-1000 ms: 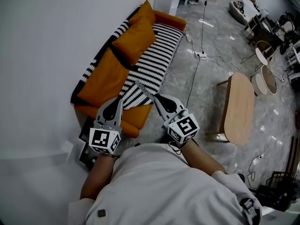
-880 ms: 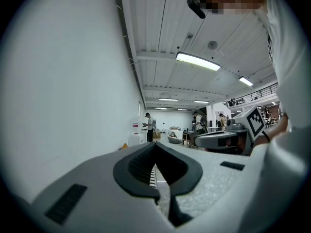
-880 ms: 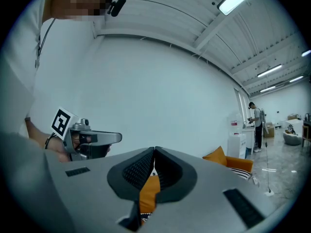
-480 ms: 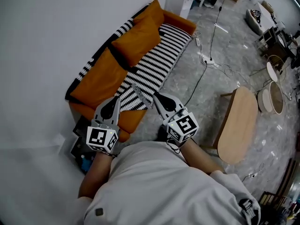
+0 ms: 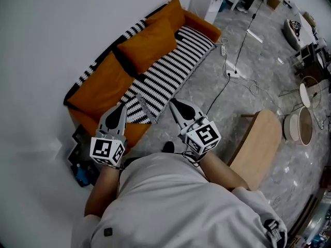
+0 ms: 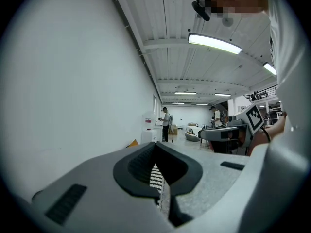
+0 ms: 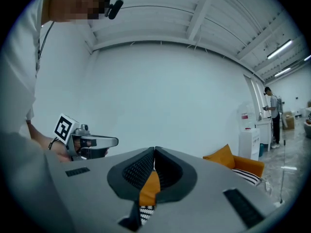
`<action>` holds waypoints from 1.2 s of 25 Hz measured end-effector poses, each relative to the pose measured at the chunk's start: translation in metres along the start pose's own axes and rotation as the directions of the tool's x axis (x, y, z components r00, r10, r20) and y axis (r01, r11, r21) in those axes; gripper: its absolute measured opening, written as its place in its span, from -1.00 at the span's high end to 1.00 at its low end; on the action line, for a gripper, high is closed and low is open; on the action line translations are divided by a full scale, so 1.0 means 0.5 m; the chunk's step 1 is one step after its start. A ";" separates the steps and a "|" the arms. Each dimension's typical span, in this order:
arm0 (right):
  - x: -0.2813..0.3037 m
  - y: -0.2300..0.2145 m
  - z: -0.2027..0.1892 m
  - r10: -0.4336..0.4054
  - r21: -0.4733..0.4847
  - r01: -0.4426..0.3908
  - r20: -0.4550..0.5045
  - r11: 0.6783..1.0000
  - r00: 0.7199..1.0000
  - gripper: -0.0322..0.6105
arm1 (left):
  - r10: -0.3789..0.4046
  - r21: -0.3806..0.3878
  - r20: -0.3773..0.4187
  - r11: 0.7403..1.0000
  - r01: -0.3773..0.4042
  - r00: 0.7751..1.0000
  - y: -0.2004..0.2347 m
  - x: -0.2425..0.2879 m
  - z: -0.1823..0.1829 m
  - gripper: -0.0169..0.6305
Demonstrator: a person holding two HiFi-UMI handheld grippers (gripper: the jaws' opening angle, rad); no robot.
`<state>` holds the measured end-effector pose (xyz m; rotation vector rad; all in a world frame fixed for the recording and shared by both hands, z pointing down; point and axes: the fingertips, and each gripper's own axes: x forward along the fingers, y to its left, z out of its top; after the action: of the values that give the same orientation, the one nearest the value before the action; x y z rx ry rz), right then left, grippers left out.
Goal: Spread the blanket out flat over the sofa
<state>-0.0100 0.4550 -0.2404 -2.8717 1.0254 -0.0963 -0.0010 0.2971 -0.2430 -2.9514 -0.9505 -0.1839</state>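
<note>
**Two shut grippers at the near end of the blanket-covered sofa**

Since a second ago the sofa and its blanket have slid up and to the left in the head view, and the wooden table has dropped lower on the right. The two grippers sit in about the same places as then.

At the near left, some dark things lie on the floor [image 5: 77, 156] beside the sofa's near end. One left gripper [image 5: 122, 107] hangs over that end. Its jaws are closed tip to tip, and only a sliver of stripes shows through the gap behind the tips. Whether any cloth is pinched there cannot be told.

One orange sofa [image 5: 207, 26] runs from near left to far right along the white wall, with three orange cushions [image 5: 147, 44] leaning on its back. One black-and-white striped blanket [image 5: 165, 74] lies along the seat. Its near edge is folded into a strip between the two grippers. A striped edge [image 5: 136, 29] also shows along the top of the backrest.

One right gripper [image 5: 172, 102] is just right of that fold, its jaws pressed together with nothing seen between the tips.

Farther right, one black cable [image 5: 243, 40] trails over the grey floor, and one wooden table [image 5: 258, 143] stands well apart from the sofa.
</note>
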 end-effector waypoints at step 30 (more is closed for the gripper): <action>0.390 -0.003 -0.166 0.316 0.037 -0.316 -0.204 0.948 0.927 0.80 | 0.190 -0.095 -0.100 0.975 -0.199 0.977 0.320 0.035 -0.148 0.92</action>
<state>0.1343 0.3273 -0.1523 -2.6913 1.5100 -0.3794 0.0987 0.1723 -0.1670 -3.0759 -0.6550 -0.3673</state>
